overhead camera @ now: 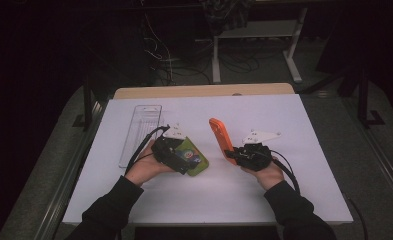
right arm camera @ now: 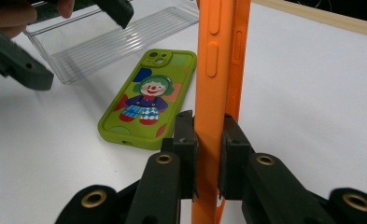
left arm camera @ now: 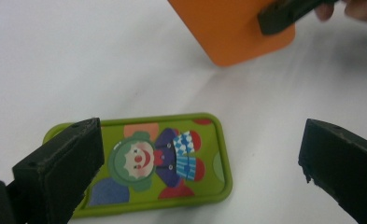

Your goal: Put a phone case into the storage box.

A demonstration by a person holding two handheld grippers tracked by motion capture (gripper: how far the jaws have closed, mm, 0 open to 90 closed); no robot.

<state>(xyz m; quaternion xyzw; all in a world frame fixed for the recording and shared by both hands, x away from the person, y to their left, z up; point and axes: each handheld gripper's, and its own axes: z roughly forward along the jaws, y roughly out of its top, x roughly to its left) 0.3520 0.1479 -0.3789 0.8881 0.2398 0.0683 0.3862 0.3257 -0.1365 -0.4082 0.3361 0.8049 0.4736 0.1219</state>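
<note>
Right gripper (right arm camera: pixel 208 140) clamps the orange phone case (right arm camera: pixel 217 70) by its thin wall, upright above the table; light, flexible, likely slippery. Left gripper (left arm camera: pixel 195 163) hangs wide open, empty, over the green case (left arm camera: pixel 144 163)

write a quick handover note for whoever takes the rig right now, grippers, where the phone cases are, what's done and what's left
Right gripper: shut on the orange phone case, held on edge above the white table.
Left gripper: jaws open over the green clown phone case, not gripping it.
Green case lies flat, picture side up, near the clear plastic tray, which holds nothing.
Done: orange case picked up.
Left, probably: put the cases in the tray; green one not yet grasped.
</note>
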